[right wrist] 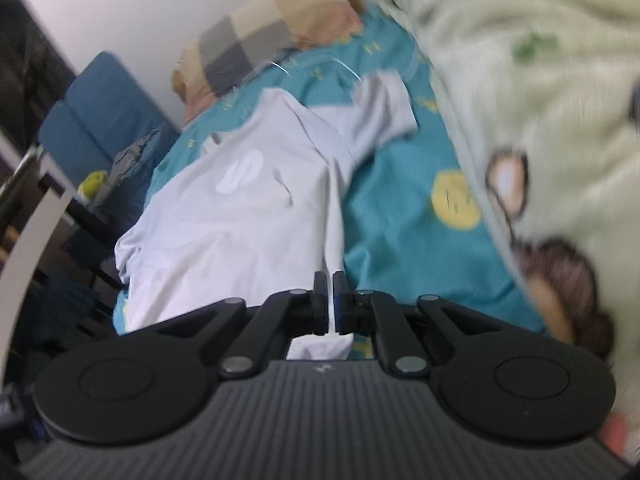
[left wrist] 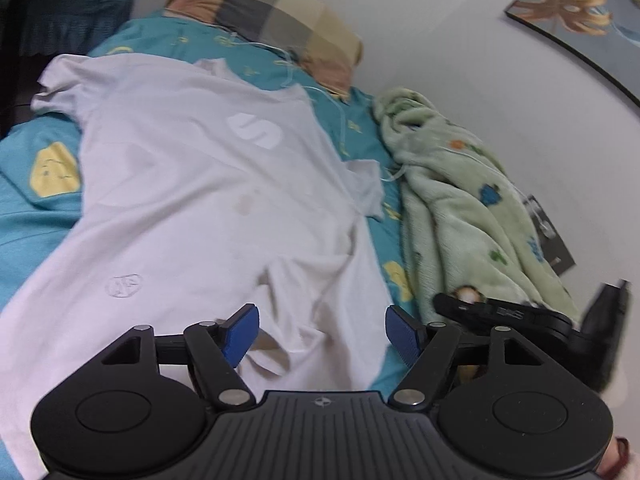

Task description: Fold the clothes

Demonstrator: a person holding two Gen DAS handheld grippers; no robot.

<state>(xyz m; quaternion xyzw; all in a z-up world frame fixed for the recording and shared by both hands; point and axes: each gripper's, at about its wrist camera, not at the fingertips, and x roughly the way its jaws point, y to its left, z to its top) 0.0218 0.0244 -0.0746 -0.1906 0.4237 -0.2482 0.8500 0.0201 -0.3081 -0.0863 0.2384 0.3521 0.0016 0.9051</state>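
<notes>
One white T-shirt is what you are working on, and it lies spread chest-up on the teal bedsheet, its collar toward the checked pillow and its hem toward you. Your right gripper has its fingers pinched shut on a raised ridge of the shirt's cloth along the side nearest the green blanket, so that edge stands up in a taut line running away toward the sleeve. Your left gripper hovers over the wrinkled hem corner with its blue pads spread wide and nothing between them. As I read it, you are partway into a lengthwise fold of the blanket-side edge, though the same pose would also suit straightening the shirt flat. Whichever it is, the cloth near the hem is bunched, so your next move needs the free fingers to take hold of the hem on that same side, level with the pinched ridge, so both ends travel together and the fold line stays straight. Mind the thin white cord lying by the sleeve.
</notes>
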